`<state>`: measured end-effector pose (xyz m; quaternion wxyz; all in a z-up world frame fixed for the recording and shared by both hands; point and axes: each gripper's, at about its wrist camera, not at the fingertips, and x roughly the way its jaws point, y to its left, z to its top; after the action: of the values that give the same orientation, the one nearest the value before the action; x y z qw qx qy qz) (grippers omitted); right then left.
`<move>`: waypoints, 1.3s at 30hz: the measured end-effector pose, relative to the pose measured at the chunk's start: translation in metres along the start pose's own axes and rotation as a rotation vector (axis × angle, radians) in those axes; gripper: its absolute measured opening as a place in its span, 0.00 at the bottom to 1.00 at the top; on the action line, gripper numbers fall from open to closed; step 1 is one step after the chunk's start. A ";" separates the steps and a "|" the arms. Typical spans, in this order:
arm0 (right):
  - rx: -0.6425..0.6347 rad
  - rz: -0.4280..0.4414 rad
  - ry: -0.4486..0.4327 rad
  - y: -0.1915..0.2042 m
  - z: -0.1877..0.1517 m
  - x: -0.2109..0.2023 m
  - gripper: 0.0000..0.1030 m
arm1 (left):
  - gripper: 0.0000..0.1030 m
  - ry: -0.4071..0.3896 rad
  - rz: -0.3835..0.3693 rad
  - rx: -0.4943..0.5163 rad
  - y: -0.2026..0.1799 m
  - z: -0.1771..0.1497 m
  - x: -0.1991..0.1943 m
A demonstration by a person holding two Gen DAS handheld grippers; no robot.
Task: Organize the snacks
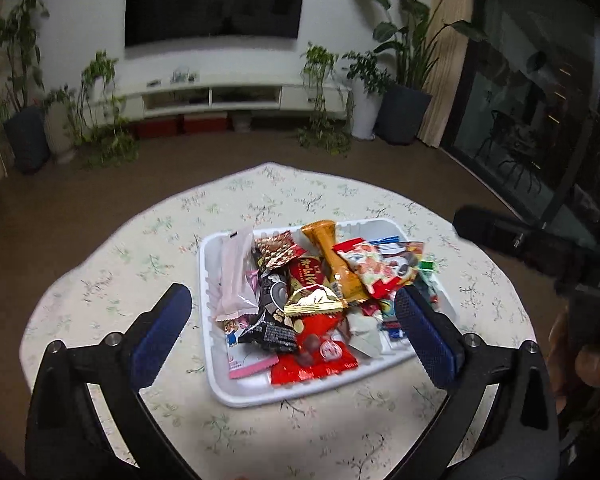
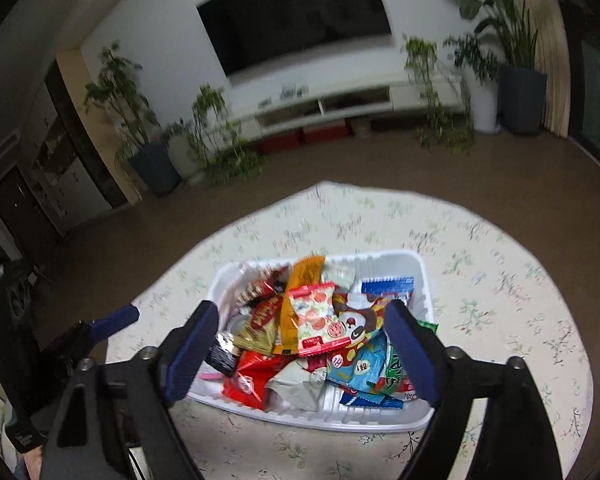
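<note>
The snacks point(image 1: 312, 300) lie heaped in a white tray point(image 1: 220, 384) set near the middle of a round desk point(image 1: 100, 280) covered with a floral cloth. The heap includes a pink wrapper point(image 1: 236, 280) along the tray's left wall, a tall orange packet point(image 1: 332, 256), a black packet point(image 1: 272, 312), a gold-edged packet point(image 1: 314, 300) and a red packet point(image 1: 312, 356) at the near edge. In the right wrist view a strawberry-print packet point(image 2: 316, 316) and a blue packet point(image 2: 364, 364) lie on top.

Left hand-held gripper point(image 1: 296, 328): jaws spread wide, released, nothing between the blue pads. It hangs above the tray's near side, clear of the packets. Whether its right finger touches anything beneath it cannot be told.

Right hand-held gripper point(image 2: 304, 344): jaws likewise wide apart and empty, held above the tray, touching no packet that can be seen. Part of a hand point(image 1: 588, 360) holding it shows at the right edge of the left wrist view.

Beyond the desk: brown floor point(image 1: 100, 184), potted plants point(image 1: 400, 92), a low white cabinet point(image 1: 220, 96) and a dark wall screen point(image 1: 216, 0).
</note>
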<state>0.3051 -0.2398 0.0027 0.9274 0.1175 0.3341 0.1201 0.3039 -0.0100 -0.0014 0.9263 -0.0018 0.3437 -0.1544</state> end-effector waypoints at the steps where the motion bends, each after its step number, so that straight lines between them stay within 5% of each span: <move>1: -0.007 0.004 -0.054 0.003 -0.001 -0.018 0.95 | 1.00 -0.039 0.006 0.028 -0.008 -0.005 -0.017; 10: -0.017 0.010 -0.425 0.021 -0.018 -0.155 1.00 | 1.00 -0.265 -0.023 0.043 -0.044 -0.032 -0.141; 15: -0.045 -0.028 -0.690 0.034 -0.039 -0.235 1.00 | 1.00 -0.471 0.142 0.021 -0.067 -0.054 -0.214; 22: -0.139 -0.124 -0.914 0.064 -0.070 -0.308 1.00 | 1.00 -0.375 0.252 -0.002 -0.080 -0.070 -0.228; 25: -0.178 -0.185 -0.876 0.072 -0.078 -0.309 1.00 | 1.00 -0.292 0.282 -0.033 -0.079 -0.080 -0.221; 29: -0.178 -0.185 -0.706 0.069 -0.082 -0.284 1.00 | 1.00 -0.203 0.336 -0.032 -0.082 -0.097 -0.208; 39: -0.141 -0.263 -0.449 0.055 -0.106 -0.228 1.00 | 1.00 -0.064 0.283 -0.095 -0.069 -0.119 -0.173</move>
<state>0.0578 -0.2425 0.0746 0.9919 0.0318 0.1230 -0.0073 0.0845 -0.0137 0.0251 0.9481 -0.0018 0.3178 -0.0058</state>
